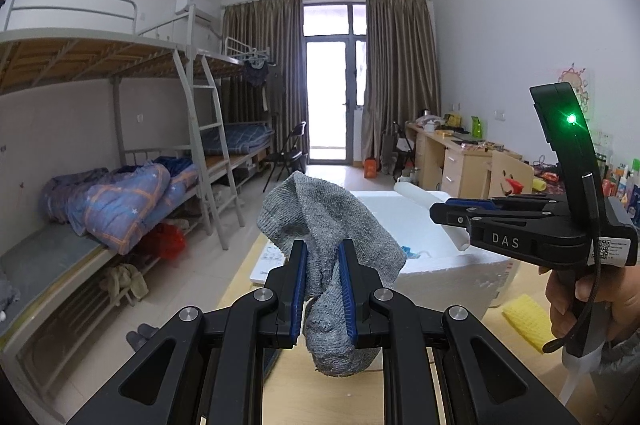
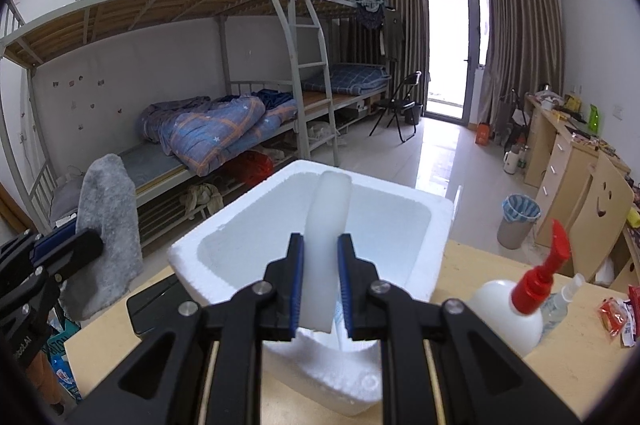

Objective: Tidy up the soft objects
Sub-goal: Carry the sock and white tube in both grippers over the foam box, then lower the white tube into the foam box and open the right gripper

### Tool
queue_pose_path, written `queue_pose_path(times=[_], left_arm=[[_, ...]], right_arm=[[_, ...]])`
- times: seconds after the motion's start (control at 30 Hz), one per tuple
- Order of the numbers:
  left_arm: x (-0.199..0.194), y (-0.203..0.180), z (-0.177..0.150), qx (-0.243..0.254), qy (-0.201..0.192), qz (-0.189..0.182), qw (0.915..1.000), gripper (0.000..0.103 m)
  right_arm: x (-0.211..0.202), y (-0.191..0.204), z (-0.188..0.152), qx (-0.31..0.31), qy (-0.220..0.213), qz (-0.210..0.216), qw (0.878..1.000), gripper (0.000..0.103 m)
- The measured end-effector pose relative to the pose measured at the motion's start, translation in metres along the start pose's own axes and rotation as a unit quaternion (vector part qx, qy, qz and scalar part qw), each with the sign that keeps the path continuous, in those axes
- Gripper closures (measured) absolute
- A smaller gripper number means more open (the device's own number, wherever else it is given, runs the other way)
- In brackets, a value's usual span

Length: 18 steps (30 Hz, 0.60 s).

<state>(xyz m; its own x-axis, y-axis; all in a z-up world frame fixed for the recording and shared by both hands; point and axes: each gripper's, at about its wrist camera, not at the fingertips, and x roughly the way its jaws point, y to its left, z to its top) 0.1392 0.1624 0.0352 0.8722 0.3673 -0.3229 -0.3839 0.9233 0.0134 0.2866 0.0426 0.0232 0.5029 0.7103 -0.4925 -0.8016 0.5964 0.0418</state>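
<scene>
My left gripper (image 1: 323, 253) is shut on a grey knitted sock (image 1: 326, 225) and holds it up above the wooden table (image 1: 344, 397). The sock also shows at the left of the right wrist view (image 2: 106, 237). My right gripper (image 2: 321, 245) is shut on a white foam tube (image 2: 326, 225) and holds it over the open white styrofoam box (image 2: 434, 225). In the left wrist view the right gripper (image 1: 442, 215) reaches in from the right over the box (image 1: 440, 273), with the tube (image 1: 416, 195) in it.
A white pump bottle with a red top (image 2: 516, 309) and a small clear spray bottle (image 2: 562, 301) stand right of the box. A yellow sponge (image 1: 528, 321) lies on the table. Red snack packets (image 2: 618, 317) lie at the far right. Bunk beds line the left wall.
</scene>
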Motion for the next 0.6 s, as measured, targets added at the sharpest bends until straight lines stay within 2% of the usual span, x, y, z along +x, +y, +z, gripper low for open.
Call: queue_pose_path(times=[0.1, 0.2, 0.27, 0.33, 0.4, 0.6], left_arm=[[0.003, 0.0, 0.0, -0.002, 0.004, 0.0, 1.0, 0.085], [0.004, 0.0, 0.001, -0.003, 0.004, 0.0, 1.0, 0.085], [0.005, 0.0, 0.002, -0.004, 0.004, 0.0, 1.0, 0.085], [0.005, 0.001, 0.004, -0.006, 0.003, 0.001, 1.0, 0.085], [0.006, 0.002, 0.006, -0.009, 0.003, 0.002, 1.0, 0.085], [0.008, -0.002, 0.011, -0.002, 0.0, -0.003, 1.0, 0.085]], right_arm=[[0.004, 0.0, -0.001, 0.003, 0.006, 0.001, 1.0, 0.083], [0.006, 0.001, 0.002, 0.0, 0.012, 0.0, 1.0, 0.078], [0.006, 0.001, 0.003, 0.0, 0.011, -0.004, 1.0, 0.069], [0.002, 0.003, 0.004, -0.004, 0.005, 0.0, 1.0, 0.05], [-0.002, 0.005, 0.005, -0.008, -0.005, -0.003, 1.0, 0.042], [-0.02, 0.006, 0.007, -0.007, -0.026, -0.008, 1.0, 0.029]])
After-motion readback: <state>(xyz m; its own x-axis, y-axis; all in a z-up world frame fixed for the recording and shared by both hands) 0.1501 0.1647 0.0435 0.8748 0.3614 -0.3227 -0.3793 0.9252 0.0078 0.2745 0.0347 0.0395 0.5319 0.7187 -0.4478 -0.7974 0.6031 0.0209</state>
